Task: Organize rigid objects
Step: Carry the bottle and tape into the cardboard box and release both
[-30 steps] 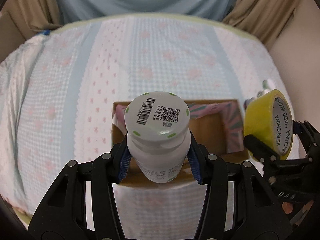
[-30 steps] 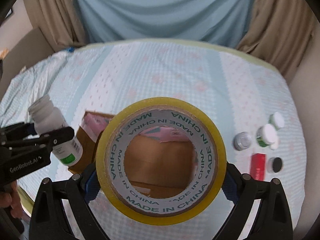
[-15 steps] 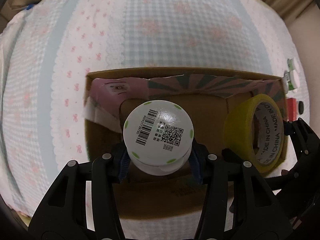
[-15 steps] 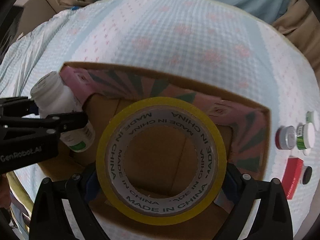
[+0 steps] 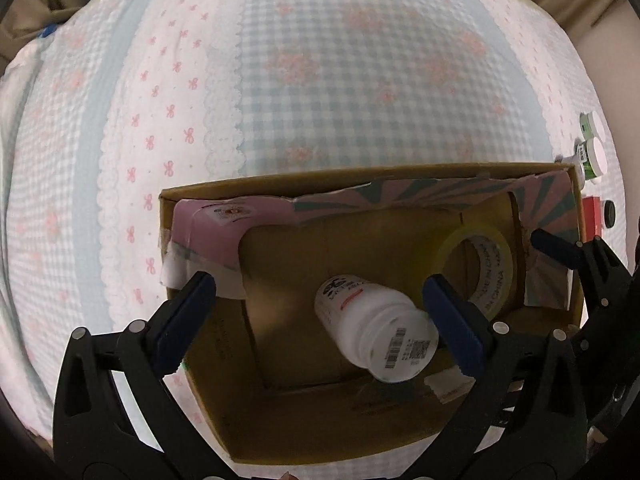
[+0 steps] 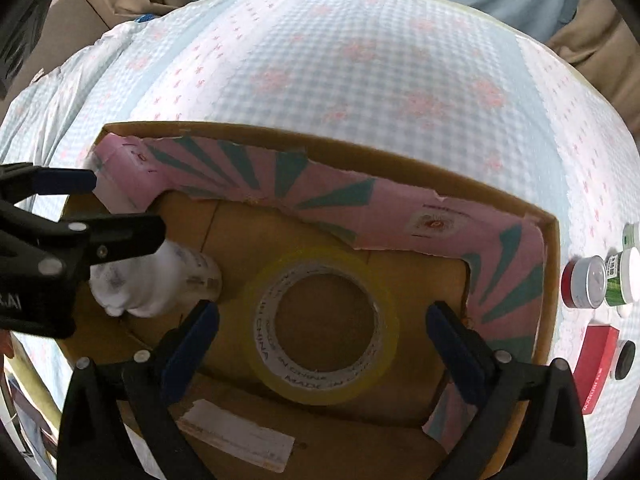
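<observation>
Both tools are over the cardboard box (image 5: 400,178), and both are opening; the left tool (image 5: 320,320) is spread wide, and the white bottle (image 5: 374,330) lies tipped on its side in the box between its tips, near the right-hand tip, cap end towards the camera; the right tool (image 6: 320,334) is spread wide too, and the yellow tape roll (image 6: 320,326) lies flat on the box floor between its tips, not pinched; more small jars (image 6: 600,282) and a red box (image 6: 598,366) sit on the bed (image 6: 360,60), just past the box's right wall; the right tool is nearer to them, I think.
</observation>
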A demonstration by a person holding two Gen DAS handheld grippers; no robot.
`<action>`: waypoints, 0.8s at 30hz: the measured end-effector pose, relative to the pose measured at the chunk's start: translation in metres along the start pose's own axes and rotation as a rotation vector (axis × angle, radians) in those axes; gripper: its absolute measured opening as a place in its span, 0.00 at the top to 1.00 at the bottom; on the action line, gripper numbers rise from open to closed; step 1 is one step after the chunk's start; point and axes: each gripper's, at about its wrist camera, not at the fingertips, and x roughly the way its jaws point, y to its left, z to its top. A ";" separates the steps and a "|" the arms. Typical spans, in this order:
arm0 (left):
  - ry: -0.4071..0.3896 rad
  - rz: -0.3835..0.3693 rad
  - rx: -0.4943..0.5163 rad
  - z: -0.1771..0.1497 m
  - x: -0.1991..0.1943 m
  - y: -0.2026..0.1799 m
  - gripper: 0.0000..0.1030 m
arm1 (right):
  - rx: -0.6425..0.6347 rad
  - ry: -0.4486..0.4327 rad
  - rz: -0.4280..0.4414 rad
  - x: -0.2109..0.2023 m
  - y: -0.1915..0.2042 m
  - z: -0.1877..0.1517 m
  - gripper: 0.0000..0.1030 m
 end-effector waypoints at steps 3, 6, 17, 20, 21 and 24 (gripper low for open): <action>-0.006 0.002 -0.011 -0.004 -0.007 0.001 0.00 | -0.007 0.014 0.000 0.001 -0.001 -0.004 0.00; -0.021 -0.001 -0.018 -0.006 -0.016 0.001 0.00 | -0.005 0.018 -0.002 -0.002 -0.001 -0.005 0.00; -0.119 -0.017 -0.016 -0.025 -0.078 -0.009 0.00 | -0.008 -0.051 -0.045 -0.057 0.019 -0.012 0.00; -0.157 -0.015 -0.012 -0.035 -0.103 -0.013 0.00 | -0.013 -0.079 -0.052 -0.083 0.025 -0.016 0.00; -0.170 -0.016 -0.012 -0.040 -0.113 -0.015 0.00 | -0.014 -0.096 -0.056 -0.093 0.027 -0.018 0.00; -0.211 -0.023 -0.017 -0.053 -0.138 -0.017 0.00 | -0.013 -0.128 -0.056 -0.119 0.031 -0.025 0.00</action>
